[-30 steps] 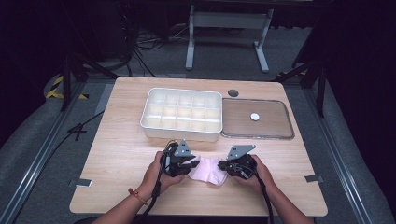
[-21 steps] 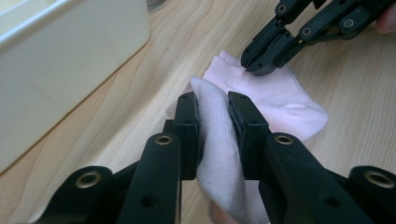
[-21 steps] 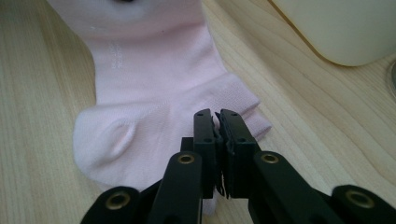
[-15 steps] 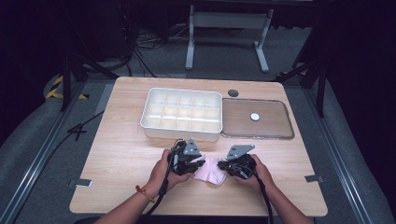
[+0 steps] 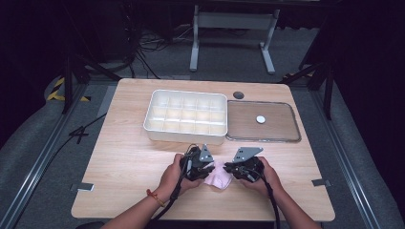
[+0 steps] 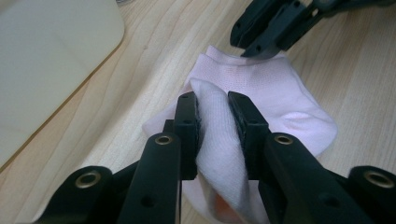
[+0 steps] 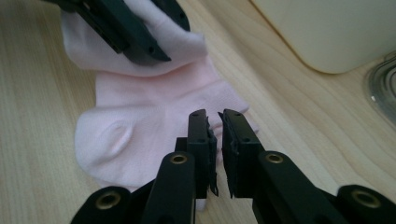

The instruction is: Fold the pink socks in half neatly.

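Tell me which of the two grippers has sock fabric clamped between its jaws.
The left gripper: a fold of the pink sock is squeezed between its pads. The right gripper has a narrow bare gap between its jaws.

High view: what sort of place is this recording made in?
Probably a lab or studio data-collection station: a wooden table ringed by dark metal framing, cables on grey carpet, and a hand-held gripper pinching a pink sock.
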{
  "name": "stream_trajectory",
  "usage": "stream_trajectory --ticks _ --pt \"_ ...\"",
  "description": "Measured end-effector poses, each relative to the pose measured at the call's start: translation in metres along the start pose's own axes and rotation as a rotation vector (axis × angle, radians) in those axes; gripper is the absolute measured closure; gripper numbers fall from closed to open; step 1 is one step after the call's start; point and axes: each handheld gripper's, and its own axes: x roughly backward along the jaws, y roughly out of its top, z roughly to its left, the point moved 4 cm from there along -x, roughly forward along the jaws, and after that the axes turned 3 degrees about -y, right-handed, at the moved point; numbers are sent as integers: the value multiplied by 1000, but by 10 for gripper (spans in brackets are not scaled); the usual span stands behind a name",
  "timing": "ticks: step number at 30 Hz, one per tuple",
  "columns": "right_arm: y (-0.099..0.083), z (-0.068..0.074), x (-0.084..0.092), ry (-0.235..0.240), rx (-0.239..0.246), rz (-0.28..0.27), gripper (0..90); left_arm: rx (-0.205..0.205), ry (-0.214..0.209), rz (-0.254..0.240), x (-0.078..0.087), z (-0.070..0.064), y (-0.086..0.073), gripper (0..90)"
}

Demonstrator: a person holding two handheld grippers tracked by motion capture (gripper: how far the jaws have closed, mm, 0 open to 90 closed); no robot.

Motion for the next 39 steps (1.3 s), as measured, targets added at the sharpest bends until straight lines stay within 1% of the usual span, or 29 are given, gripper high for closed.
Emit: stream_trajectory --ticks 4,6,7,12,13,16,20,21,23,25,27,28,30,31,32,33,35,36,39 --pt "-3 -2 -1 9 -19 10 835 0 -3 -1 -2 -1 1 748" --pt "-4 -2 -2 13 -19 17 836 -3 -3 5 -2 -2 1 747" --pt "-5 -1 -6 15 -16 33 840 -5 -4 3 -3 -3 1 740" --pt "-6 1 -9 13 -14 40 846 -2 -16 0 -8 -5 2 734" --pt "-6 1 -9 13 -12 40 847 -1 -17 9 -9 -5 1 735" --pt "-7 2 -10 11 -16 43 849 13 -22 0 -11 -5 1 718" --pt "-7 2 -10 15 -14 43 849 16 -27 -18 -10 -6 2 659" --pt "-7 1 -10 12 -13 44 848 12 -27 -20 -9 -6 2 654" --pt "-7 1 -10 14 -16 44 846 14 -29 -39 -7 -7 3 627" --pt "-8 1 -10 15 -18 44 845 16 -41 -51 -4 -7 4 620" --pt "-8 1 -10 16 -18 45 845 17 -31 -68 -2 -6 4 588" --pt "-8 1 -10 17 -18 45 845 28 -36 -79 0 -6 5 576" --pt "-8 1 -10 18 -18 45 845 39 -39 -103 5 -5 8 549" --pt "-8 1 -10 18 -19 44 845 43 -34 -114 9 -5 10 525" --pt "-8 1 -10 19 -16 44 845 41 -41 -138 15 -4 12 516" --pt "-8 1 -10 19 -16 44 845 37 -48 -151 20 -4 14 514" --pt "-8 1 -10 20 -17 44 845 28 -36 -164 29 -2 15 519" --pt "-8 1 -10 19 -16 45 845 36 -35 -172 33 -1 14 526" --pt "-8 1 -10 21 -17 44 845 41 -20 -170 40 3 10 540"
